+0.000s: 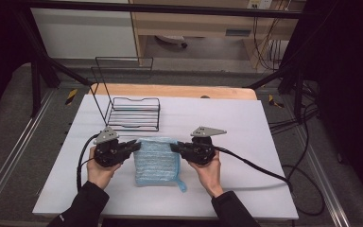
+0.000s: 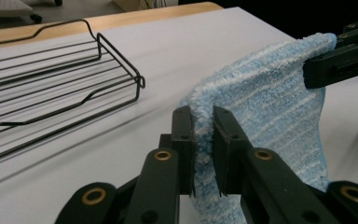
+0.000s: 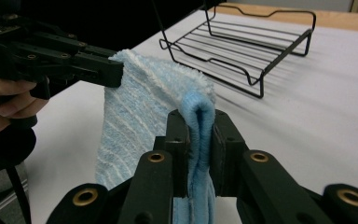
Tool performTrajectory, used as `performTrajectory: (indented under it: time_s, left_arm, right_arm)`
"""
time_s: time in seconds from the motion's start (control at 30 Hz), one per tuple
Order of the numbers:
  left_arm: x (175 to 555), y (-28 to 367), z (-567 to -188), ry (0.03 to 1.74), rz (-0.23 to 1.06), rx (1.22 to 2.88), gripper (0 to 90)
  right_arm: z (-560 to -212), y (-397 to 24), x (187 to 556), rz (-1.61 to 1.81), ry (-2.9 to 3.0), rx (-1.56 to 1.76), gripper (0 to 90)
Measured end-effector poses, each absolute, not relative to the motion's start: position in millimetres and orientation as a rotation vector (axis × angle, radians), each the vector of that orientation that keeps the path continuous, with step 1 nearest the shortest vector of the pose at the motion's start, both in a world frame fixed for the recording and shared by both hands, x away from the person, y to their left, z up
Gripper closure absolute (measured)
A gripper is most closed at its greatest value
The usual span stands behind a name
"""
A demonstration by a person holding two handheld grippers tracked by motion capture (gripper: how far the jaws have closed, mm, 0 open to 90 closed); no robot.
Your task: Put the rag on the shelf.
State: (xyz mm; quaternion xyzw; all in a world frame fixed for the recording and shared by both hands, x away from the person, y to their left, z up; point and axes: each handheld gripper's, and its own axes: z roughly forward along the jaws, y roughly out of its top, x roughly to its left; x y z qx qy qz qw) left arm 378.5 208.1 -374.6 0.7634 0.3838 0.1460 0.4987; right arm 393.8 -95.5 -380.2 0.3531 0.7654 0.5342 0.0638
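A light-blue striped terry cloth [image 1: 156, 161] was held just in front of the black wire rack [image 1: 134, 113], on the white table top [image 1: 246, 123]. Its left upper corner was clamped in the left gripper [image 2: 204, 135], its right upper corner in the right gripper [image 3: 198, 135]. Both sets of jaws were clenched on the fabric. The cloth was stretched between the 2 grippers, its lower edge hanging toward the table.

1. A white bench [image 1: 246, 142] fills the middle of the frame, with a wooden edge strip [image 1: 179, 91] along its far side.
2. Grey floor [image 1: 19, 123] at left and right.
3. Black frame bars [image 1: 42, 56] cross the upper left.
4. Wooden furniture [image 1: 194, 21] stands at upper centre.
5. Black cables [image 1: 307, 142] trail at right.
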Motion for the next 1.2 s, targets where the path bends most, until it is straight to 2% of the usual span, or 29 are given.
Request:
performTrajectory:
  time_s: [0.73, 1.2]
  left_arm:
    - [366, 210, -336, 0.87, 0.45, 1.735, 79.6]
    - [363, 217, -321, 0.848, 0.497, 1.672, 79.8]
  right_arm:
    - [-338, -91, 374, 1.653, 2.161, 0.917, 80.0]
    - [-321, -84, 373, 1.691, 2.089, 0.881, 80.0]
